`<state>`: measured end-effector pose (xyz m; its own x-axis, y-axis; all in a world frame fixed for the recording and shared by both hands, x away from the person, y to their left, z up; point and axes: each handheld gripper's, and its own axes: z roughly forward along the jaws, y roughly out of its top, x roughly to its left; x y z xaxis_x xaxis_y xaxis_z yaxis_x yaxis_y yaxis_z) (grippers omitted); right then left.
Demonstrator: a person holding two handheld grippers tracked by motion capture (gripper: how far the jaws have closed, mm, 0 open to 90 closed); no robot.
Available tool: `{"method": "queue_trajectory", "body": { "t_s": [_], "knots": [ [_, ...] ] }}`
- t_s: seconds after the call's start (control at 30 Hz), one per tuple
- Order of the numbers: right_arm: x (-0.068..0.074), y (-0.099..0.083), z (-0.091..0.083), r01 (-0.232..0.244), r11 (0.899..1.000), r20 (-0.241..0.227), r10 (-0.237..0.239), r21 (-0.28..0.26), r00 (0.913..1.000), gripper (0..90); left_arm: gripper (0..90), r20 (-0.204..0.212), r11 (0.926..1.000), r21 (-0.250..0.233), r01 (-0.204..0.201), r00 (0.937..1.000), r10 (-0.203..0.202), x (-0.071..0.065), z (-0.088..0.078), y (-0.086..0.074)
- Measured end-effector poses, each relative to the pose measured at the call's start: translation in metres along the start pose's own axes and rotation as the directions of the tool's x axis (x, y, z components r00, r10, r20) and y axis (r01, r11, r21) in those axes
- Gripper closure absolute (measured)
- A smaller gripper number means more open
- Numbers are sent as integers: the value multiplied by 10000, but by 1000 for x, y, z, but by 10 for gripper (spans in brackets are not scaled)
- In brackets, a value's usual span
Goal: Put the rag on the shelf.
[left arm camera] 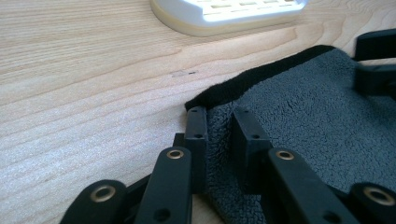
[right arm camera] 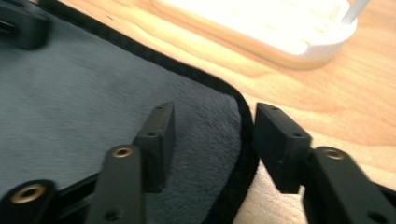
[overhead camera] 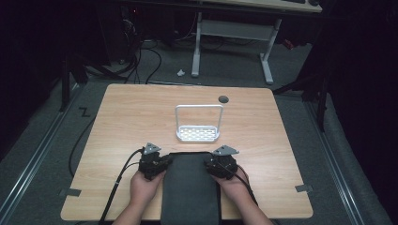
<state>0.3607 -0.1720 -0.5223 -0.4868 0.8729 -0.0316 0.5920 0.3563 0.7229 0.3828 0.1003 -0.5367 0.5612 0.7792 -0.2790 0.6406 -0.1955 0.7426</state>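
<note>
A wooden table [overhead camera: 141, 117] holds a dark grey towel [overhead camera: 190, 187] lying flat at its near edge. Just beyond the towel stands a white rack [overhead camera: 198, 133]. The left gripper [left arm camera: 219, 126] pinches the towel's far-left corner. The right gripper [right arm camera: 210, 135], jaws spread, straddles the far-right corner without pressing it.

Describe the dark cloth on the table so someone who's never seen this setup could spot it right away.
On the light wooden table, look at the near edge, between the person's two hands. The dark grey towel lies flat there as a long rectangle with a black hem, just in front of the white rack. It is the one soft, fuzzy thing, and the left claw pinches its corner.
</note>
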Motion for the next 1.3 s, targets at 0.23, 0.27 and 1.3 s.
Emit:
{"method": "queue_trajectory", "body": {
  "t_s": [0.23, 0.27, 1.3],
  "knots": [
    [-6, -2, 5, -615, 9978, -336, 624, 256, 9975, 475, 763, 2, 10000, 4, 25, 10000, -25, 1, 0, 0],
    [-6, -3, 5, -596, 9980, -336, 603, 201, 9976, 488, 763, 0, 10000, 4, 27, 10000, -27, 0, 0, 0],
    [6, -6, -19, -304, 9887, -770, 192, -1468, 9968, 790, 834, 249, 9963, -818, 249, 9994, -229, -3, -16, 3]
  ]
}}
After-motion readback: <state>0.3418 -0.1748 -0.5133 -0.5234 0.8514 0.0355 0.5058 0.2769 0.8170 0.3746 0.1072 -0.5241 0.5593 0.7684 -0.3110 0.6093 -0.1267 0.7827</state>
